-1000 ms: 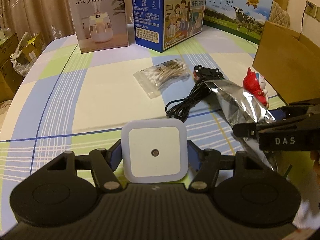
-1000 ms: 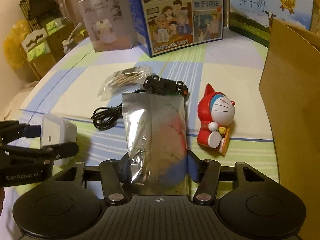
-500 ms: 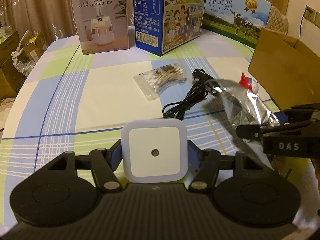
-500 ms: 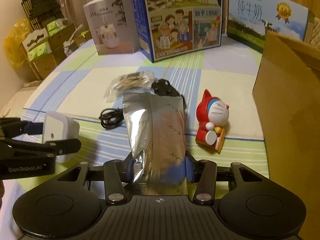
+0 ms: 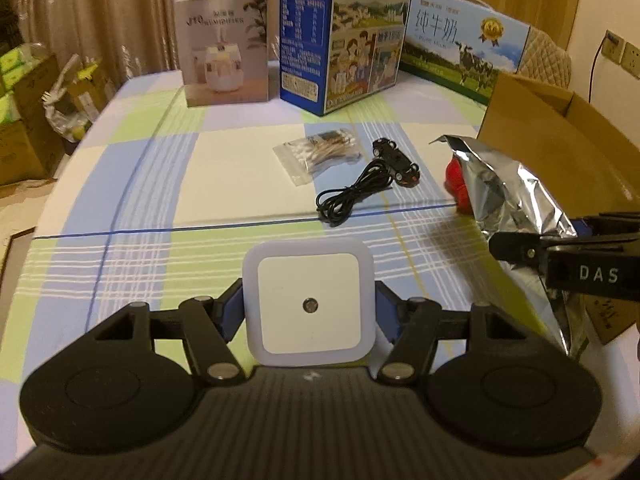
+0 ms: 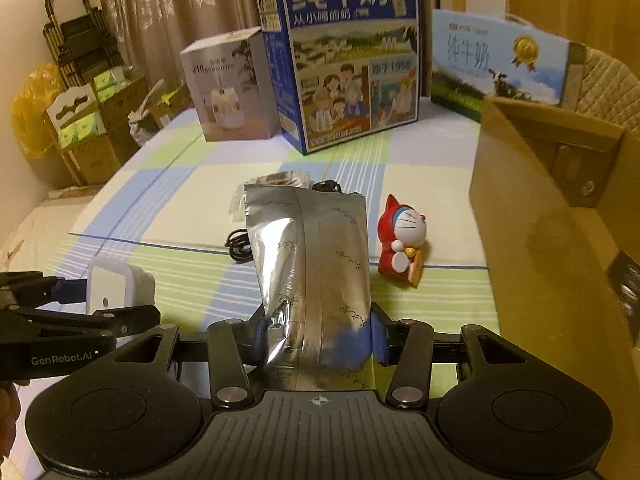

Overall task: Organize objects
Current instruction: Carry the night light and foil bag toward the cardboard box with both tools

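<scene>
My left gripper (image 5: 310,308) is shut on a white square night light (image 5: 308,276), held above the checked tablecloth. From the right wrist view the same gripper (image 6: 112,300) and light (image 6: 116,288) sit at the lower left. My right gripper (image 6: 316,340) is shut on the bottom of a silver foil pouch (image 6: 316,248), which stands up off the table. In the left wrist view the pouch (image 5: 508,188) and right gripper (image 5: 536,234) hang at the right, close to an open cardboard box (image 5: 560,160).
A red cat figurine (image 6: 404,236) sits between the pouch and the cardboard box (image 6: 552,240). A black cable (image 5: 352,196), a toy car (image 5: 396,158) and a bag of cotton swabs (image 5: 320,152) lie mid-table. A humidifier box (image 5: 224,48) and milk cartons (image 5: 344,36) line the far edge.
Both grippers have risen with their loads. The foil pouch has come up off the table and now covers most of the red figurine in the left wrist view.
</scene>
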Tool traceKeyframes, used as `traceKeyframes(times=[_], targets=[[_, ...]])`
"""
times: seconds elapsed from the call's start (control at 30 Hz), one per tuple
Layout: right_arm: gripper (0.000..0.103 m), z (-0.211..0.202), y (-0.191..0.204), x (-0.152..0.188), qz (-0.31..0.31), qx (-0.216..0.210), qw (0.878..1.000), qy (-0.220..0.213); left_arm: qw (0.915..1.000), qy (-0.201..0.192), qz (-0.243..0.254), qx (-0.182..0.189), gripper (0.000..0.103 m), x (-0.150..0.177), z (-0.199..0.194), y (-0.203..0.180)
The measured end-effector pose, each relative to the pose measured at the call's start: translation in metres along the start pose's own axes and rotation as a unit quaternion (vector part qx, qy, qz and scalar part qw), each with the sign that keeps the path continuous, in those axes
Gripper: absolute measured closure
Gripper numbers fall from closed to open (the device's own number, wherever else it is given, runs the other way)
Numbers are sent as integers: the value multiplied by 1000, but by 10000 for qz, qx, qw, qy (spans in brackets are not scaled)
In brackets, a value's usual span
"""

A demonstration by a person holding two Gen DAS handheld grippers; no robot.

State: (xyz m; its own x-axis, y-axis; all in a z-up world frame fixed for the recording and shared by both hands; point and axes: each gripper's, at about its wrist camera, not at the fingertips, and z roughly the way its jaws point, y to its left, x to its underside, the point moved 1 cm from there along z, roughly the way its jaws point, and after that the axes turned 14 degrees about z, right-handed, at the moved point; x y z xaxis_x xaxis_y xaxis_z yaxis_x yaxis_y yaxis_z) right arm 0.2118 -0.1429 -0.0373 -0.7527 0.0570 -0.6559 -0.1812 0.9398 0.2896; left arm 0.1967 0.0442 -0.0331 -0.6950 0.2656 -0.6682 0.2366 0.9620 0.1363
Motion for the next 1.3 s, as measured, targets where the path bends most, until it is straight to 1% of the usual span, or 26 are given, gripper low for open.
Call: traceKeyframes(times=[0.07,0.2,0.3,0.53,0.63,0.93,1.3], targets=[[58,-12,2,4,-15,-9,10000,-45,9999,-57,-84,-75,42,4,-14,-4],[58,-40,6,10,-36,-31,9999,-147,9992,-119,-378,-61,42,12,-39,-14],[58,-64,6,12,8,-31,9997,-254,9988,-188,-460,-37,42,14,-57,-25],[58,-111,-1,17,18,71,9991,-411,9977,-417,-542,11,42,8,-98,-49],[58,-128,-6,21,28,98,9988,-474,9976,-484,-503,9,42,5,-112,-59],[58,-165,-20,27,79,162,9980,-607,9976,-569,-384,57,42,-3,-136,-83],[58,-194,-26,21,82,175,9964,-821,9973,-684,-258,114,42,-12,-156,-102]])
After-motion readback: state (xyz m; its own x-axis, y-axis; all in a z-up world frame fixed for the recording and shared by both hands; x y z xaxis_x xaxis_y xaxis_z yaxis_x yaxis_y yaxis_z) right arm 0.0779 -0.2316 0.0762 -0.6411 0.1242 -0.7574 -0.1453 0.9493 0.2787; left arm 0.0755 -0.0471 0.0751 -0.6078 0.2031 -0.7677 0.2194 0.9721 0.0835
